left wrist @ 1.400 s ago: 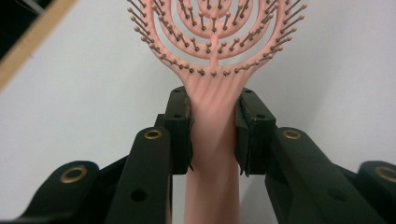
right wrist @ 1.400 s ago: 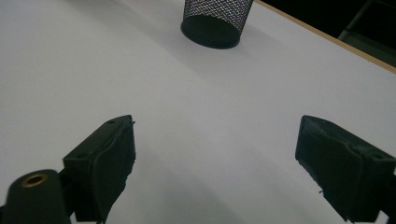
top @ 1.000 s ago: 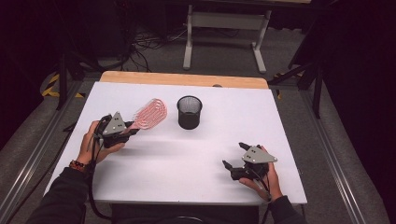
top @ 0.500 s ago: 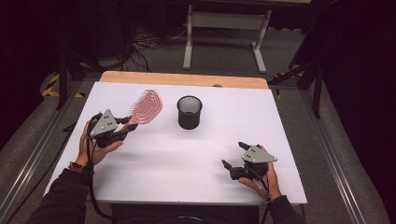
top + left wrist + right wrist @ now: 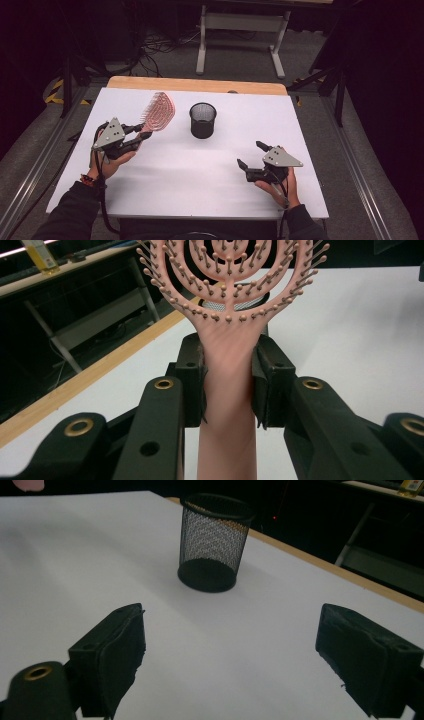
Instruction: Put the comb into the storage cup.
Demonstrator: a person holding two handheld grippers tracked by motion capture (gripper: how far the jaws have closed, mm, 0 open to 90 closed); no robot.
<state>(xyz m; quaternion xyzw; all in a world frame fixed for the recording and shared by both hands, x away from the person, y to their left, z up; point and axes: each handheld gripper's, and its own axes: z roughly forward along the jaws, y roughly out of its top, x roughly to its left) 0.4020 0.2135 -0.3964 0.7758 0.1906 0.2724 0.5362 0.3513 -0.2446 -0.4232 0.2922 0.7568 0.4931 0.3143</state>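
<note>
Hairbrush (image 5: 159,111) now higher, tilted nearer table's (image 5: 210,200) far edge.

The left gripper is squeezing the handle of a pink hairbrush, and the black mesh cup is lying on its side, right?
Not quite. The black mesh cup stands upright on the white table, as the right gripper view shows. The left gripper does squeeze the pink hairbrush by its handle.

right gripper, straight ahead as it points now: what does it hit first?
Probably the black mesh cup. The right gripper has open, empty jaws, and bare white table lies between. Depth is hard to judge, so it might pass beside it.
</note>
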